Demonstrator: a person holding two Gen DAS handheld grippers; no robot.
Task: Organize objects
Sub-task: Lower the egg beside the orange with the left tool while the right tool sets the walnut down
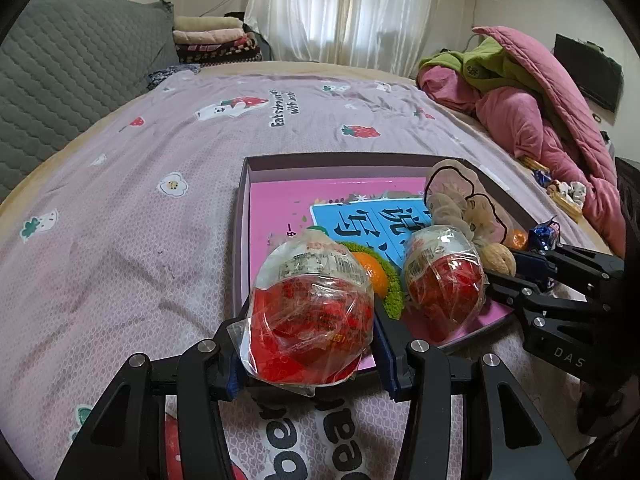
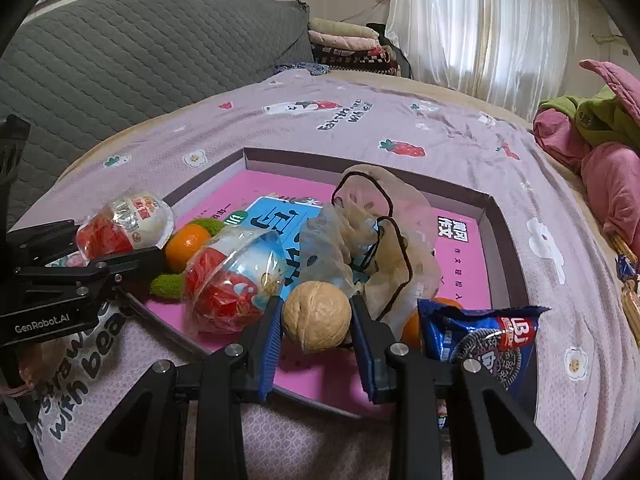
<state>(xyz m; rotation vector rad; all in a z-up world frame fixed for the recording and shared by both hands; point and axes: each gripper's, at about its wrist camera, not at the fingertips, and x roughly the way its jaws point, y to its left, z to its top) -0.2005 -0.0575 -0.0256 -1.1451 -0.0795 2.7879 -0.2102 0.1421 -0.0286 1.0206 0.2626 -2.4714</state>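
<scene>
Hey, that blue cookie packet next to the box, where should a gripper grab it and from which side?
Probably the cookie packet is best pinched across its flat crimped top edge, coming from above on the bedspread side. It looks thin and limp, so its broad face offers little to squeeze, and the box wall and orange crowd its other side.

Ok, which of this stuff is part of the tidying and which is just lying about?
In the job:
- wrapped egg toy in left gripper
- walnut in right gripper
- box
- second egg toy, orange, cookie packet

Lying about:
- pink quilt
- folded blankets
- curtain
</scene>
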